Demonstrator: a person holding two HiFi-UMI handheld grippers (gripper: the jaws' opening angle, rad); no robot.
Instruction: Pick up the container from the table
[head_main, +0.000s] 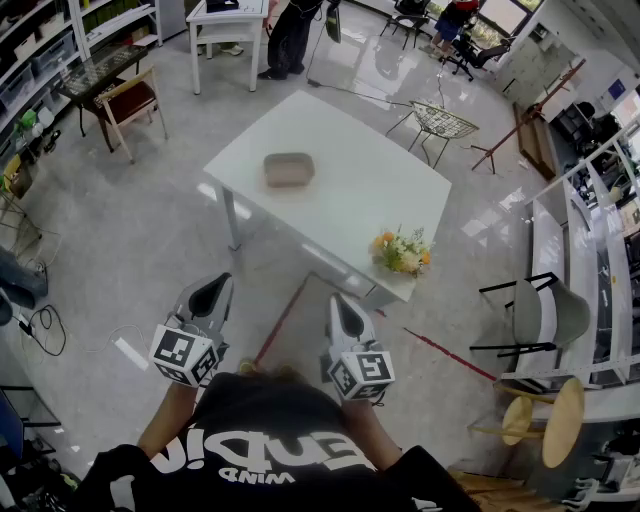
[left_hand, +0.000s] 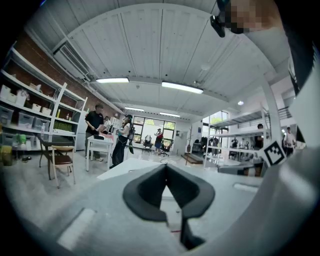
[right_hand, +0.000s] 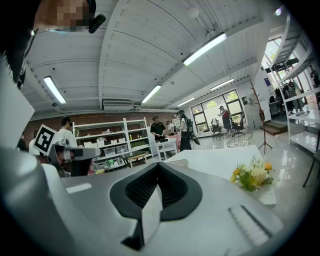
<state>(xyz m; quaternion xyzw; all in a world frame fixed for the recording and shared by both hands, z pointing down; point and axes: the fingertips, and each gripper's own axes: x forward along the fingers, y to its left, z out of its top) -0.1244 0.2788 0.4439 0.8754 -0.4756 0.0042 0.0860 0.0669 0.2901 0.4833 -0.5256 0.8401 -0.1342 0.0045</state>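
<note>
Closest of all is the person's black shirt (head_main: 270, 445), and just past it are the two claws. On the left gripper (head_main: 212, 292) the jaws are shut tight with nothing in them. The right gripper (head_main: 345, 312) is closed and empty too. Both point out over the floor, well apart from the white table (head_main: 400, 190). Some flowers (head_main: 402, 252) sit on the table's near corner. Farther back, near the middle of the table, lies the container (head_main: 289, 170), a low tan box with round corners. It looks small and light, probably stiff, with smooth sides that could slip. A good way to grab it seems to be across its narrow width, pinching both long sides, so the jaws must open first.
</note>
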